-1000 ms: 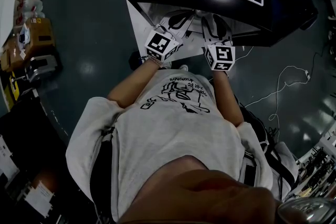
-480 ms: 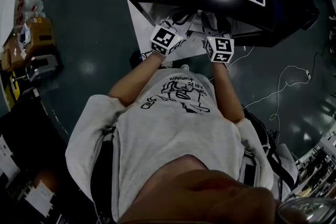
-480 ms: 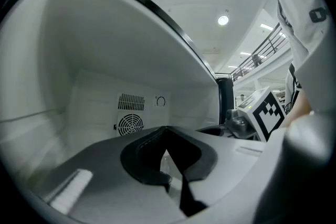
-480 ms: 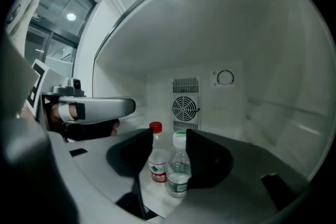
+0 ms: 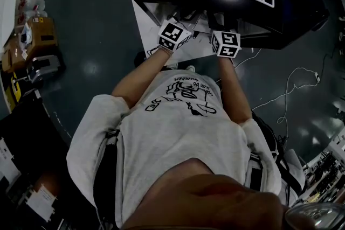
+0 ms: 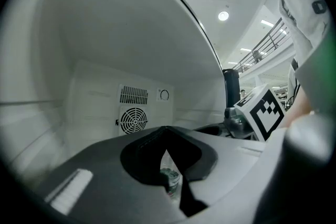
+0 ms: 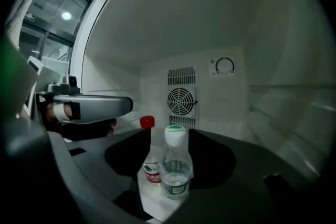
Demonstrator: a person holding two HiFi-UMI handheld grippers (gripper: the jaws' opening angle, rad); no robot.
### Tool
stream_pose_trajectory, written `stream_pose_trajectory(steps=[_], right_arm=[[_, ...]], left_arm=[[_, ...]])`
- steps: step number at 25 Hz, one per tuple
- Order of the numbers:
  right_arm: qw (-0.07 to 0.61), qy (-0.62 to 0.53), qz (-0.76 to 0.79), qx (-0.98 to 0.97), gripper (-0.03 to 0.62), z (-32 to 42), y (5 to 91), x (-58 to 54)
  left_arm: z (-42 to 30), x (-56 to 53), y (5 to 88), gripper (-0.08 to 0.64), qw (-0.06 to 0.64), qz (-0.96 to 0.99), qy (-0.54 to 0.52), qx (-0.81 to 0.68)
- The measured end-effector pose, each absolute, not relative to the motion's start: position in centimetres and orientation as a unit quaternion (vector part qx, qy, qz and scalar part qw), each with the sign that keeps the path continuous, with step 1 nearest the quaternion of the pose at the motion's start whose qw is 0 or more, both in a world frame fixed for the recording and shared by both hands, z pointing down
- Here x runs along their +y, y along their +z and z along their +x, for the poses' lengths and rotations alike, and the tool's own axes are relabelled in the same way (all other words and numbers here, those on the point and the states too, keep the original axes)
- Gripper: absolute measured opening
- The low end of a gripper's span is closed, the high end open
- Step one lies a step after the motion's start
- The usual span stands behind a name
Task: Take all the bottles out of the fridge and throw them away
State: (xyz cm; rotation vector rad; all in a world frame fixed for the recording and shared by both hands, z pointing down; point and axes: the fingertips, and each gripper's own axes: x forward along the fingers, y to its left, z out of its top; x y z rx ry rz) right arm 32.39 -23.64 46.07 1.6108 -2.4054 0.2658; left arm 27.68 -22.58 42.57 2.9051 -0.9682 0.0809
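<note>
In the right gripper view two bottles stand on the fridge's white floor. A clear bottle with a white cap (image 7: 175, 164) is nearer, and a red-capped bottle (image 7: 149, 157) is just behind it to the left. My right gripper (image 7: 169, 170) is open; its jaws have just been opening, and both bottles stand ahead in the gap, untouched. My left gripper (image 6: 169, 168) shows a narrow slit between its jaws, with one bottle (image 6: 171, 182) visible beyond it and nothing held. In the head view both marker cubes (image 5: 173, 36) (image 5: 226, 43) sit at the black fridge (image 5: 253, 13) mouth, with the jaws hidden inside.
The fridge's back wall carries a fan grille (image 7: 182, 100) and a round dial (image 7: 224, 65). Its white open door (image 5: 141, 19) stands at the left of the opening. A white cable (image 5: 294, 86) lies on the dark floor to the right, and shelves of boxes (image 5: 27, 19) are at far left.
Both grippers have moved up the picture, further into the fridge's opening, and the arms have stretched out.
</note>
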Motion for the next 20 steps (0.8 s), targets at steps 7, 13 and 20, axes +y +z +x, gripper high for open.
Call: stream_pose_trajectory(steps=[7,13,20], right_arm=[[0.112,0.094,0.545,-0.826,0.196,32.3,46.5,-24.8],[0.112,0.098,0.542,-0.827,0.196,32.2,46.8,-25.7],[0.117,0.095,0.538,-0.829,0.155,32.4,47.1,-26.0]], left_arm=[[27.8,-23.3,43.6,0.009,0.042,0.947,0.037,-0.316],[27.7,-23.7,44.4,0.009,0.045,0.946,0.044,-0.318],[27.6,-23.8,44.3,0.009,0.046,0.945,0.045,-0.321]])
